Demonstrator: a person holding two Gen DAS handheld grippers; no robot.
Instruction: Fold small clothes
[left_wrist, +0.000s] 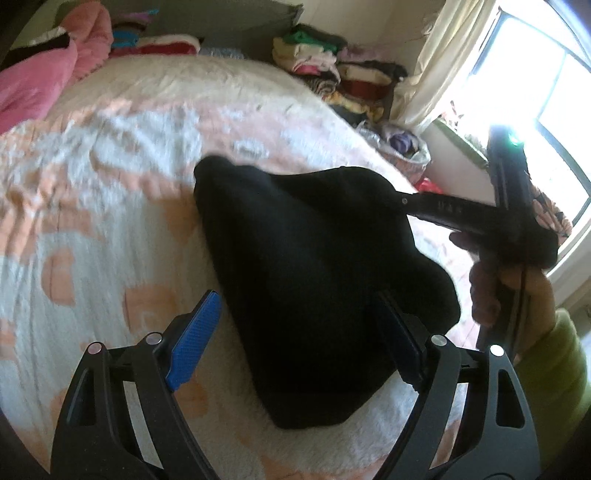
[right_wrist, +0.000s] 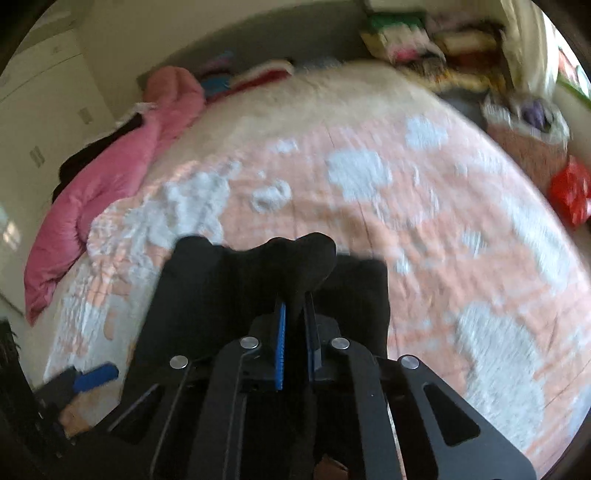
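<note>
A small black garment (left_wrist: 314, 288) lies on the peach and white bedspread (left_wrist: 110, 184). My left gripper (left_wrist: 295, 339) is open, its blue pads spread to either side of the garment's near part, with the cloth between them. My right gripper (left_wrist: 406, 201) comes in from the right and is shut on the garment's far right edge. In the right wrist view the right gripper (right_wrist: 295, 306) pinches a fold of the black garment (right_wrist: 229, 295), which rises above the fingertips. A blue pad of the left gripper (right_wrist: 96, 376) shows at the lower left.
A pink quilt (right_wrist: 110, 177) lies along the bed's left side. Stacks of folded clothes (left_wrist: 332, 66) sit at the far right corner. A bag of items (left_wrist: 406, 144), a red bag (right_wrist: 570, 192) and a window with a curtain (left_wrist: 517, 74) are on the right.
</note>
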